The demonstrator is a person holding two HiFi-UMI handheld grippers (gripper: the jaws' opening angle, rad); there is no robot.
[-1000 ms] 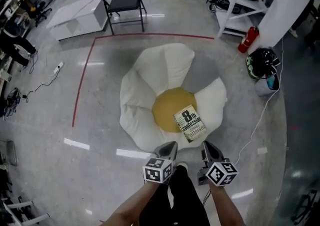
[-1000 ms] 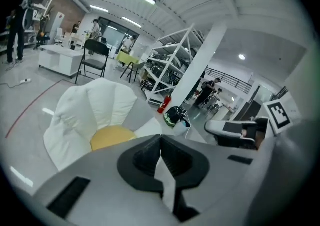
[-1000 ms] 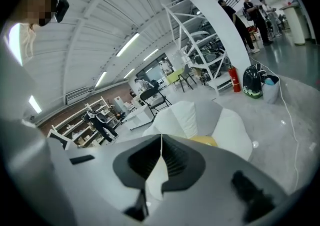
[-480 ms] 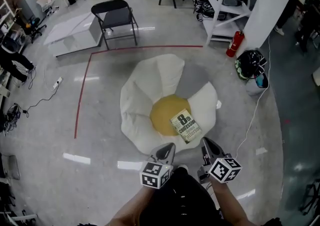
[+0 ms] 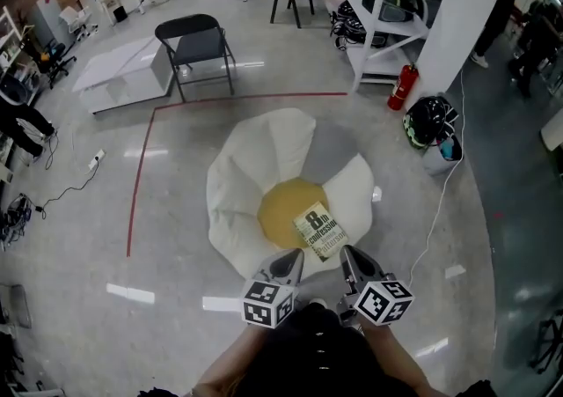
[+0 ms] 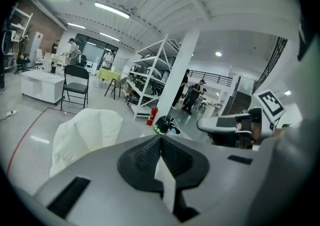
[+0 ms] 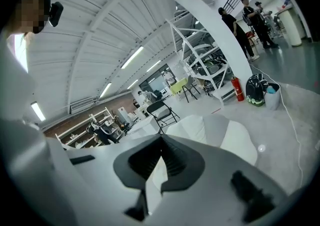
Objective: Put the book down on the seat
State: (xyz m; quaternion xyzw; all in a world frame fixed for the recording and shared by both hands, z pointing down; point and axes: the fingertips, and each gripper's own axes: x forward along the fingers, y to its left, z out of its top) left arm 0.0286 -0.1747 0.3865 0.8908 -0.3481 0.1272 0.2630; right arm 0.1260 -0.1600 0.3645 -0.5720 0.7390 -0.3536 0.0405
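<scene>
Left hand-held gripper (image 5: 290, 261): jaws pressed together, nothing between them, confirmed in the left gripper view (image 6: 161, 151). Right hand-held gripper (image 5: 350, 260): same, jaws closed flat on each other and empty (image 7: 161, 159). Both sit close in front of the person's body, tips aimed only slightly downward, side by side but not touching.

Just past the tips, lower down: the black-and-white printed paperback book (image 5: 321, 231). It lies flat, cover up, on the near right part of the round yellow centre cushion (image 5: 280, 210) of the white petal-shaped beanbag seat (image 5: 242, 184). Neither gripper touches it.

Change over the last second: both grippers have come up and away from the seat and the head camera has risen with them. The seat now looks smaller, and more of the glossy grey floor (image 5: 176, 237) shows around it. The book has stayed where it was on the cushion, same angle.

Judgement: placement looks done and the book is resting stably. This reads as a retreat after release, with nothing left except clearing off.

Further out: red tape line (image 5: 141, 171), black folding chair (image 5: 195, 41), red fire extinguisher (image 5: 401, 88).
</scene>
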